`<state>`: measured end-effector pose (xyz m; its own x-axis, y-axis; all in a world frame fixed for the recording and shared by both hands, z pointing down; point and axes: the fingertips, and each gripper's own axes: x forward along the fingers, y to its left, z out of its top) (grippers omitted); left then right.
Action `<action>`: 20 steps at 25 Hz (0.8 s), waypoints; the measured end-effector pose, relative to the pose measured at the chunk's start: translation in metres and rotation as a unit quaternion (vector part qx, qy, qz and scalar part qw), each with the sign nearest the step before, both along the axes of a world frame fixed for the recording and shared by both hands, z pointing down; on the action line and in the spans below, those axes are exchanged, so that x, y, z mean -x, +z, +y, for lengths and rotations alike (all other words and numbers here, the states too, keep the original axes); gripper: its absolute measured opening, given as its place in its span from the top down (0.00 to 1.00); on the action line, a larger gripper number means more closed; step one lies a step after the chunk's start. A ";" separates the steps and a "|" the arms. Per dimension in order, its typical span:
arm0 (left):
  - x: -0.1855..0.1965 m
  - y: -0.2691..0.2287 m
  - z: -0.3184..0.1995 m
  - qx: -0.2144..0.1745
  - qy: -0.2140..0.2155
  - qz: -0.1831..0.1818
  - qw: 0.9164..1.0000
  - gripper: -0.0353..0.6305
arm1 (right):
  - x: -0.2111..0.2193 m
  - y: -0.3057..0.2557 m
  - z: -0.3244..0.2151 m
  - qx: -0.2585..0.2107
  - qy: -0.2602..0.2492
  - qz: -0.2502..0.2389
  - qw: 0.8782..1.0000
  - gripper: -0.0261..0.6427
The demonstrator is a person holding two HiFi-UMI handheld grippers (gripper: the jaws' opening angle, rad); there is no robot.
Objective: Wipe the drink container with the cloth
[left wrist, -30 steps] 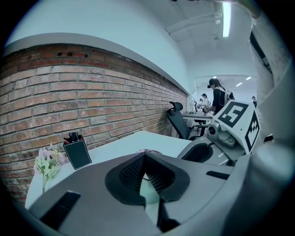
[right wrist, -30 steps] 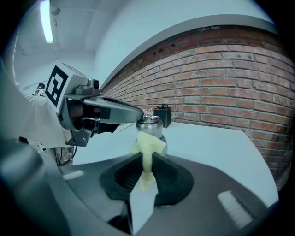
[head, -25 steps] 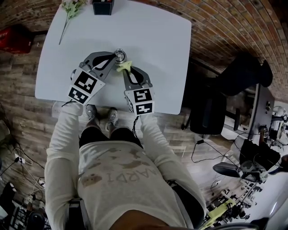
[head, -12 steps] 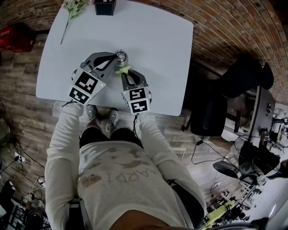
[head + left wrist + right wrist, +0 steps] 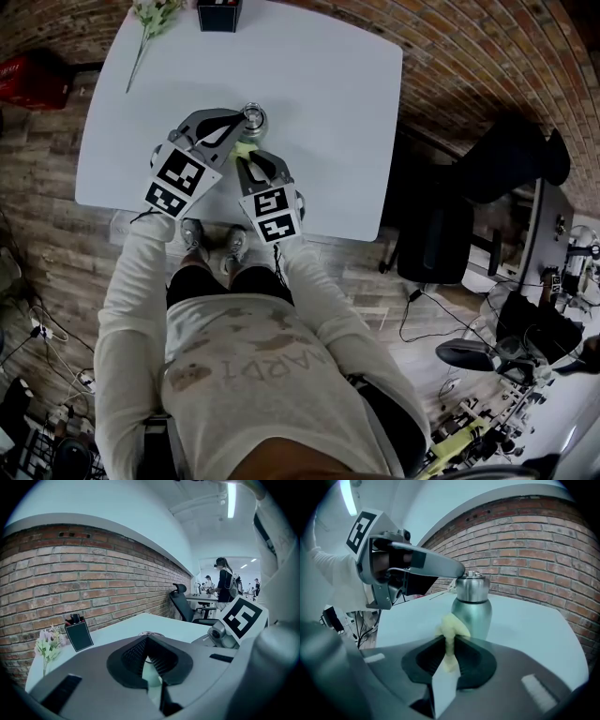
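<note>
Left gripper (image 5: pixel 146 638): I kept it clenched, with its tips drawn together at the cap of the bottle (image 5: pixel 472 605).
Right gripper (image 5: pixel 449 641): I had it clamped on the yellow cloth (image 5: pixel 451 629), which stuck up from between the jaws in a small wad.
Cloth and bottle: the wad touched the lower part of the bottle's body, on the side that faced me.
Bottle: it was metal and stood upright on the white table (image 5: pixel 319 103), nearer my edge than the far one, right at the tips of both grippers.
The two grippers: I held them just beside each other, the left reaching the cap and the right lower down against the body.
Far end of the table: a flower (image 5: pixel 150 14) lay there and a black pen holder (image 5: pixel 217 14) stood near it, both well apart from the bottle.
Beyond the table: there was a brick wall (image 5: pixel 534 550).
</note>
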<state>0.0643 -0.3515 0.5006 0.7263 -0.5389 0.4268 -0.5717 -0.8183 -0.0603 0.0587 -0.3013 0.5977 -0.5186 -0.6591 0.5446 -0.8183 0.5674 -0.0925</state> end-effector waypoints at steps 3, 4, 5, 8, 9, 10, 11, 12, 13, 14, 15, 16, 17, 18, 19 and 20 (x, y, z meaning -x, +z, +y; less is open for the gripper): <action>-0.002 0.001 0.001 0.000 0.002 -0.003 1.000 0.95 | 0.006 0.001 0.001 0.002 -0.005 -0.003 1.000 0.85; -0.002 0.001 0.001 0.000 0.002 -0.003 1.000 0.95 | 0.006 0.002 0.000 0.003 -0.004 -0.005 1.000 0.85; -0.002 0.001 0.001 0.000 0.002 -0.003 1.000 0.95 | 0.006 0.003 0.000 0.002 -0.003 -0.006 1.000 0.85; -0.002 0.002 0.000 0.001 0.002 -0.002 1.000 0.95 | 0.004 0.005 0.000 0.002 -0.005 -0.004 1.000 0.85; -0.002 0.002 0.000 0.002 0.002 -0.001 1.000 0.95 | 0.003 0.006 0.000 0.003 -0.005 -0.003 1.000 0.85; -0.002 0.002 0.000 0.002 0.002 -0.001 1.000 0.95 | 0.002 0.007 0.000 0.003 -0.005 -0.002 1.000 0.85; -0.002 0.002 -0.001 0.002 0.002 0.000 1.000 0.95 | 0.002 0.007 0.000 0.003 -0.004 -0.002 1.000 0.85; -0.002 0.002 -0.001 0.002 0.002 0.000 1.000 0.95 | 0.001 0.007 -0.001 0.003 -0.004 -0.001 1.000 0.85; -0.002 0.002 0.000 0.002 0.002 0.000 1.000 0.95 | 0.001 0.007 -0.001 0.002 -0.005 0.000 1.000 0.85; -0.002 0.001 0.000 0.002 0.003 0.000 1.000 0.95 | 0.001 0.006 0.000 0.001 -0.004 0.001 1.000 0.85; -0.002 0.001 0.000 0.002 0.003 0.000 1.000 0.95 | -0.001 0.006 0.000 0.001 -0.003 0.002 1.000 0.85; -0.002 0.001 0.000 0.002 0.004 0.000 1.000 0.95 | -0.003 0.006 -0.001 0.001 0.000 0.002 1.000 0.85; -0.002 0.001 0.000 0.002 0.004 0.000 1.000 0.95 | -0.007 0.006 -0.001 0.001 0.005 0.002 1.000 0.85; -0.002 0.001 0.000 0.002 0.004 0.001 1.000 0.95 | -0.010 0.007 -0.002 0.002 0.010 0.002 1.000 0.85; -0.002 0.001 -0.001 0.003 0.003 0.002 1.000 0.95 | -0.014 0.007 -0.003 0.003 0.015 0.002 1.000 0.85; -0.002 0.000 -0.001 0.003 0.002 0.003 1.000 0.95 | -0.019 0.007 -0.005 0.003 0.021 0.003 1.000 0.85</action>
